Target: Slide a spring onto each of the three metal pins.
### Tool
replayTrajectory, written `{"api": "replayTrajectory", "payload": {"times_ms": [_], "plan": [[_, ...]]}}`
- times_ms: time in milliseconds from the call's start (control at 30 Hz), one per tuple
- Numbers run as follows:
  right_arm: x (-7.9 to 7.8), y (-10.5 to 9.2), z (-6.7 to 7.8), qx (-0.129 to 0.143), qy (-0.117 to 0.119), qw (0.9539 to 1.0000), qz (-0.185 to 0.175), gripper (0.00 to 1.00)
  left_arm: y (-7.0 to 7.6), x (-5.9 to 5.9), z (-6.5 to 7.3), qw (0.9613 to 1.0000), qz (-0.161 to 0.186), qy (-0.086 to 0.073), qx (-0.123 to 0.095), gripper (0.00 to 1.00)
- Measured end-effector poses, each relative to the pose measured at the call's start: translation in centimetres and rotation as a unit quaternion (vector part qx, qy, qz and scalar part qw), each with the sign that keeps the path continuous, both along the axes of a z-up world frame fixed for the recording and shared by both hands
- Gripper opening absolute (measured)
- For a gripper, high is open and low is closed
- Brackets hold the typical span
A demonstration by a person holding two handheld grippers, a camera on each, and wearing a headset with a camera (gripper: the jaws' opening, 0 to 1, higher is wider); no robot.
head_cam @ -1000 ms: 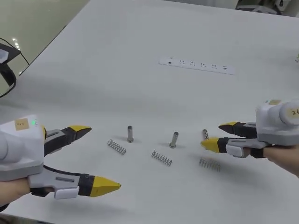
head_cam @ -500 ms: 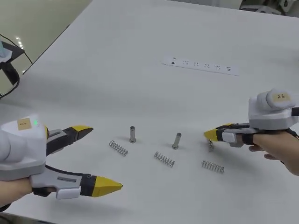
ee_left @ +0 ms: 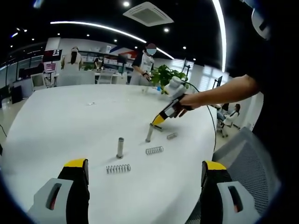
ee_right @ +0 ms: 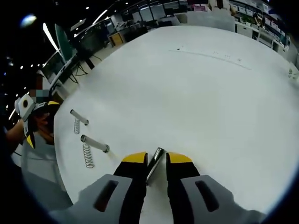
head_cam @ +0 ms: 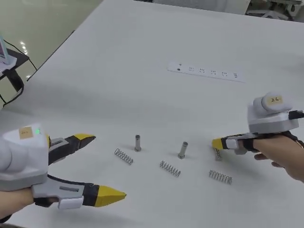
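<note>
White table [head_cam: 142, 57], 4 o'clock: my right gripper [head_cam: 217, 143] brackets the rightmost pin [ee_right: 154, 165], jaws narrow, whether clamped I cannot tell, left gripper [head_cam: 104, 166] gaping empty at 7 o'clock, so I judge the first pin is being secured, next needing the nearest spring [head_cam: 220, 177] threaded on.

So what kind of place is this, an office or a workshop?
Most likely an open-plan office or lab: a large white table with a power strip on it, a ceiling air vent overhead, and a potted plant beyond.
</note>
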State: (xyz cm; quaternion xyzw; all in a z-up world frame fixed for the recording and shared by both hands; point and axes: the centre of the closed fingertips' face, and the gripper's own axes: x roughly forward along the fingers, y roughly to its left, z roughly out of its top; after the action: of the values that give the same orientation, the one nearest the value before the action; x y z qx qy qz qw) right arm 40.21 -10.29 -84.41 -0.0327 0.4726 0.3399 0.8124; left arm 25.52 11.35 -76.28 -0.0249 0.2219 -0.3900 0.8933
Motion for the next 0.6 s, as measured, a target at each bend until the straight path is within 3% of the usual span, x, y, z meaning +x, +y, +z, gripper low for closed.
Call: {"api": "replayTrajectory", "payload": {"times_ms": [167,600], "plan": [[0.02,0.05,-0.48,-0.023,-0.004,0.9996,0.016,0.1,-0.06,-0.24,-0.15,1.0,-0.003,0.004,0.002,0.98],[0.08,0.15,-0.49,-0.028,0.002,0.9995,-0.011,0.05,0.04,-0.35,-0.05,1.0,0.001,0.005,-0.004,0.98]]}}
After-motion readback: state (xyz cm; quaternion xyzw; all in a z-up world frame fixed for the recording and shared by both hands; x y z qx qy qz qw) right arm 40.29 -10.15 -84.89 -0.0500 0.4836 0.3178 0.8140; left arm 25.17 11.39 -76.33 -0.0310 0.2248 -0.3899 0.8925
